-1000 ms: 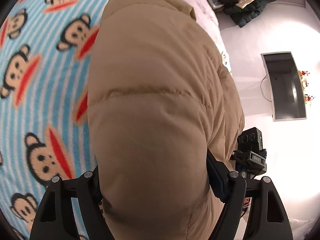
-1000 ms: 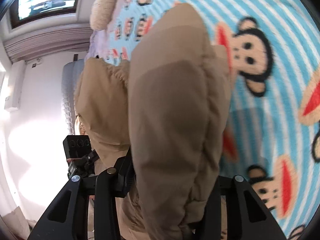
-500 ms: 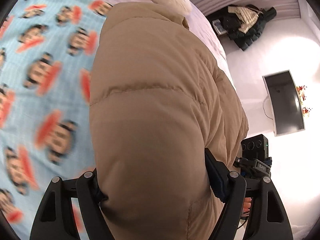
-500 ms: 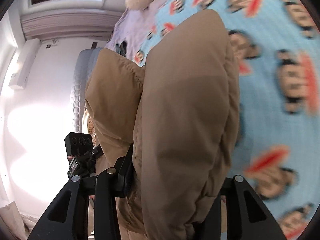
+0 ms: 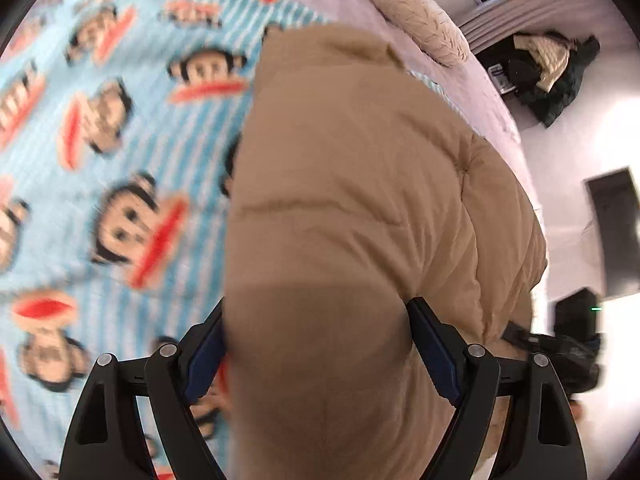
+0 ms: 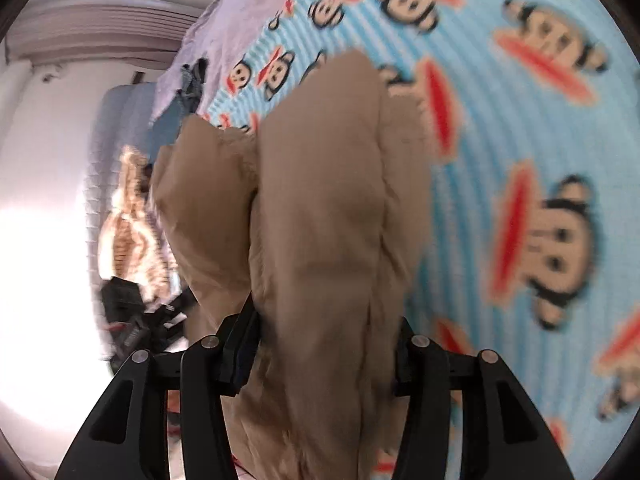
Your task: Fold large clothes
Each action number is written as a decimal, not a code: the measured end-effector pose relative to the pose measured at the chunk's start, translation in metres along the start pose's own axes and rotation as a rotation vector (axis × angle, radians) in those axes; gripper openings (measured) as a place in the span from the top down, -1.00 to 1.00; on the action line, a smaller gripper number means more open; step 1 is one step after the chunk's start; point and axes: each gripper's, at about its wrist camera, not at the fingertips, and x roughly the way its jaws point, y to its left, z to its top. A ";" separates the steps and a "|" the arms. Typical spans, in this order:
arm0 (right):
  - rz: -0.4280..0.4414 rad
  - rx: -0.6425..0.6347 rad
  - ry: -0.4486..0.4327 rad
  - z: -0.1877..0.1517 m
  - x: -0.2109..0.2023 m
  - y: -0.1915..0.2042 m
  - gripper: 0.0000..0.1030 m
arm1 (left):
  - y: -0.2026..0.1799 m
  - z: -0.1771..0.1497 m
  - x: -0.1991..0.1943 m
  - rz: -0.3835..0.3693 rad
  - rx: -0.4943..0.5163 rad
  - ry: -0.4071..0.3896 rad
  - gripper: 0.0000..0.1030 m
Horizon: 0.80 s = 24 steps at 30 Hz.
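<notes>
A puffy tan jacket [image 5: 360, 180] hangs bunched over the monkey-print blue blanket [image 5: 120, 140] on the bed. My left gripper [image 5: 316, 320] has a thick fold of it between its blue pads [image 5: 432, 348], which touch the fabric; its jaws are opening. In the right wrist view the same jacket [image 6: 332, 200] fills the middle. My right gripper [image 6: 324, 320] holds another fold between its pads, and its jaws are opening too. Each view shows the other gripper blurred beside the jacket. The jacket's lower edge is hidden.
A cream pillow [image 5: 416, 20] lies at the head of the bed on a lilac sheet. Dark clothes [image 5: 548, 68] are piled on the floor beyond, with a dark screen [image 5: 616, 232] at right. Jeans [image 6: 192, 80] lie at the bed's edge, above a striped fuzzy cloth [image 6: 128, 232].
Both grippers have carried the jacket across the bed, so the blanket pattern has slid past and the pillow has come into view. Both sets of jaws stand slightly wider around the fabric.
</notes>
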 end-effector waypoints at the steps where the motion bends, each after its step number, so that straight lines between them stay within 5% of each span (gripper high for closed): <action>1: -0.052 -0.011 -0.042 -0.004 -0.013 0.006 -0.08 | -0.006 0.000 -0.008 0.032 0.020 -0.024 -0.67; 3: -0.105 -0.023 -0.129 -0.009 -0.037 0.015 -0.01 | -0.012 0.001 -0.022 0.079 0.050 -0.066 -0.67; 6: -0.075 -0.047 -0.225 -0.015 -0.064 0.030 0.15 | -0.012 0.009 -0.039 0.132 0.074 -0.112 -0.67; 9: -0.076 -0.097 -0.208 0.000 -0.052 0.054 0.14 | -0.011 0.015 -0.040 0.144 0.081 -0.148 -0.67; 12: -0.098 -0.106 -0.180 0.015 -0.019 0.060 -0.31 | -0.018 0.027 -0.038 0.145 0.071 -0.182 -0.67; 14: -0.065 -0.064 -0.156 0.024 0.002 0.054 -0.33 | -0.026 0.040 -0.037 0.150 0.077 -0.208 -0.67; 15: -0.046 -0.049 -0.149 0.027 0.009 0.052 -0.28 | -0.031 0.046 -0.035 0.158 0.085 -0.215 -0.67; 17: -0.032 -0.010 -0.145 0.032 0.017 0.046 0.77 | -0.039 0.056 -0.029 0.187 0.114 -0.225 -0.67; 24: -0.136 0.097 -0.152 0.020 0.024 0.004 0.87 | -0.080 0.051 0.026 0.291 0.254 -0.151 -0.67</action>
